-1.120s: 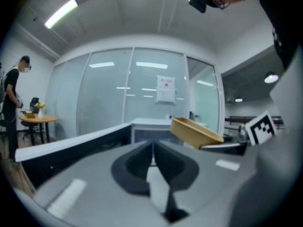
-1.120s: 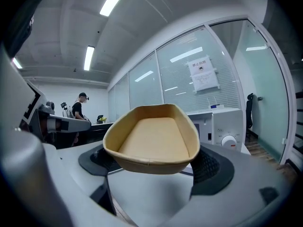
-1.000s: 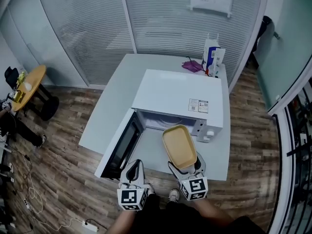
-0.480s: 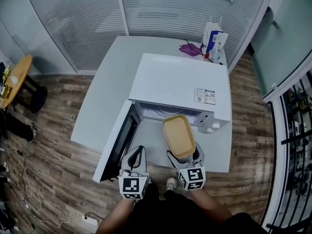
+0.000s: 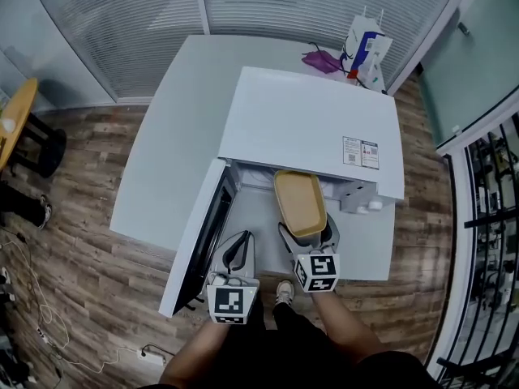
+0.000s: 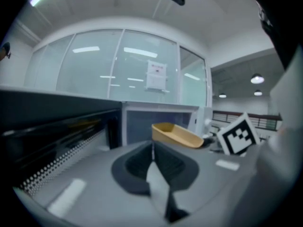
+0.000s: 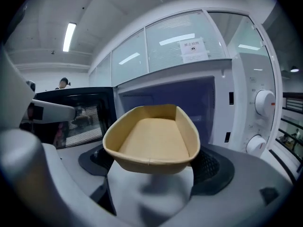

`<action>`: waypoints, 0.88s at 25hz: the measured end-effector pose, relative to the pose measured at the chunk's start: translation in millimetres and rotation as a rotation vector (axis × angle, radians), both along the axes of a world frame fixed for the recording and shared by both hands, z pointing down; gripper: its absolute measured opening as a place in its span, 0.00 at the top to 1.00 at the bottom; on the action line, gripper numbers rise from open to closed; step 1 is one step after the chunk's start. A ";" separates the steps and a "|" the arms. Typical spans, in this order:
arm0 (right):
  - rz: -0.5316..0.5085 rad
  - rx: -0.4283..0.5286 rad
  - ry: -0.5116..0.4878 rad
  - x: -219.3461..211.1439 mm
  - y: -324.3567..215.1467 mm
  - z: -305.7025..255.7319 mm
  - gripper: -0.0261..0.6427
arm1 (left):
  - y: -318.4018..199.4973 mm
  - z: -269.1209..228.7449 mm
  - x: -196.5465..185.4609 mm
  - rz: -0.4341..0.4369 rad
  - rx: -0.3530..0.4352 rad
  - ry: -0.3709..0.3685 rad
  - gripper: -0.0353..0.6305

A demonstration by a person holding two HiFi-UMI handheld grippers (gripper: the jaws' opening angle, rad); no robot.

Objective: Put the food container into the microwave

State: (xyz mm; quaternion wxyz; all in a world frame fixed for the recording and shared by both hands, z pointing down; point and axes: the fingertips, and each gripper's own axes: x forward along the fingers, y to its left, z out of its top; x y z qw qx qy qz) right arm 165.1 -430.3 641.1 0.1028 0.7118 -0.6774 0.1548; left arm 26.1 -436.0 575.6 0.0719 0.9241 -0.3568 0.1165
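An empty tan food container is held level in front of the white microwave's open cavity, its far end at the mouth. My right gripper is shut on the container's near end. The microwave door hangs open to the left. My left gripper is shut with nothing in it, low beside the door, left of the container.
The microwave stands on a white table. A paper bag and a purple cloth lie at the table's far corner behind the microwave. Control knobs are right of the cavity. Wooden floor surrounds the table.
The container has moved forward with my right gripper toward the cavity mouth. My left gripper has come forward a little beside the open door.
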 end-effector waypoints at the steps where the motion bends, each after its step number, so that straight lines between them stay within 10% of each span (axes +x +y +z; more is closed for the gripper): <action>1: 0.011 -0.001 -0.002 1.7 -6.7 2.8 0.22 | -1.7 0.7 0.9 0.006 -0.002 0.004 0.92; 22: 0.146 -0.106 0.035 46.0 -97.3 37.1 0.22 | -6.4 20.2 8.5 0.127 -0.047 -0.011 0.92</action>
